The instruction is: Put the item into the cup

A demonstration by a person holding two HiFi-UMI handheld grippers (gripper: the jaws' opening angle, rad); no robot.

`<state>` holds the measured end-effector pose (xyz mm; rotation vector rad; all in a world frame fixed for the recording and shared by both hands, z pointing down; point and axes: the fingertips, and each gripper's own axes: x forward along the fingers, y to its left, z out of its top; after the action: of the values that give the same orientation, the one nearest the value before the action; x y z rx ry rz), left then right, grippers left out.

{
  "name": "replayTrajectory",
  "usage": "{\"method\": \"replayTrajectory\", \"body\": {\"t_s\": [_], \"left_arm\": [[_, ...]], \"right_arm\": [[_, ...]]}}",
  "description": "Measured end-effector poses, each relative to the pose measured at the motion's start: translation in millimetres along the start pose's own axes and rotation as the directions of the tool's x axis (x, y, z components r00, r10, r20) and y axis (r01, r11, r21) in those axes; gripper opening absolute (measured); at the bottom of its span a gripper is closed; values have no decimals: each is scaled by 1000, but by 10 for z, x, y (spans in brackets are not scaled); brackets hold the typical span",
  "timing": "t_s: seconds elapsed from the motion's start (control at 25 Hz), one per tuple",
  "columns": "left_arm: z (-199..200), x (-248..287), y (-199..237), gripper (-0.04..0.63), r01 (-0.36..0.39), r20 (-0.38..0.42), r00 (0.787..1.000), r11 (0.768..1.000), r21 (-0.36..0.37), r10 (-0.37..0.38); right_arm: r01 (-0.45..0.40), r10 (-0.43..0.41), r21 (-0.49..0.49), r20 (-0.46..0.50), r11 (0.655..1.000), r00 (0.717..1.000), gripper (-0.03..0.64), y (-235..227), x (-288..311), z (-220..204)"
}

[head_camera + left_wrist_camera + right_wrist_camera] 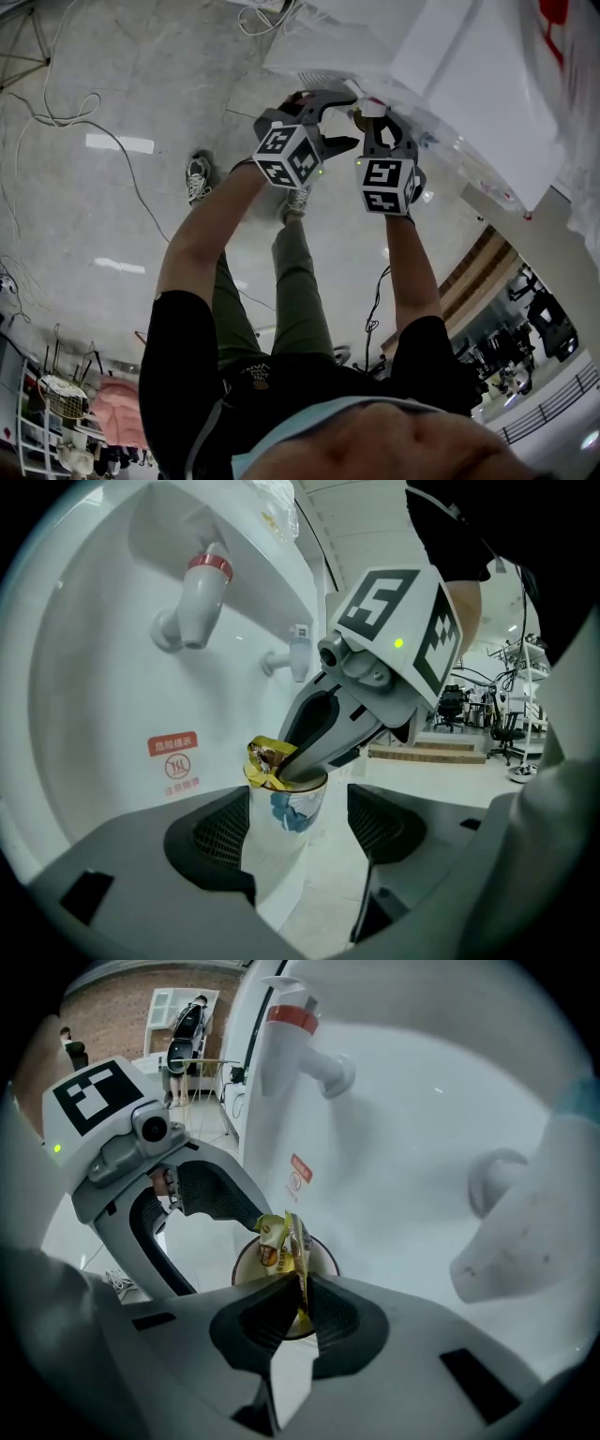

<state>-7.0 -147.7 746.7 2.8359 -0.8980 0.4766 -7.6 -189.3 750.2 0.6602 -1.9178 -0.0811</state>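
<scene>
A paper cup (292, 810) with a blue pattern sits in the alcove of a white water dispenser (103, 667), below its taps. My left gripper (300, 825) is open around the cup: the left pad lies against it, and floor shows between the cup and the right pad. My right gripper (300, 1293) is shut on a yellow sachet (284, 1239). It points steeply down, with its tips at the cup's mouth (322, 1256). In the left gripper view the sachet (264, 758) sticks up over the rim beside the right gripper (292, 778). In the head view both grippers (349, 117) (370, 111) meet at the dispenser.
A red-collared tap (199, 597) and a second tap (292, 653) jut out above the cup. A red warning sticker (172, 761) is on the alcove wall. Cables (56, 112) lie on the floor to the left. Whether the cup rests on a ledge is hidden.
</scene>
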Motion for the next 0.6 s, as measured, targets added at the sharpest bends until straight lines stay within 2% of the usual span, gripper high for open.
{"method": "replayTrajectory", "body": {"t_s": [0.32, 0.6], "left_arm": [[10, -17, -6, 327, 77, 27, 997, 997, -17, -77], [-26, -6, 45, 327, 84, 37, 996, 994, -63, -81]], "right_arm": [[5, -6, -50, -16, 999, 1000, 57, 10, 66, 31], [5, -5, -34, 18, 999, 1000, 57, -25, 96, 67]]}}
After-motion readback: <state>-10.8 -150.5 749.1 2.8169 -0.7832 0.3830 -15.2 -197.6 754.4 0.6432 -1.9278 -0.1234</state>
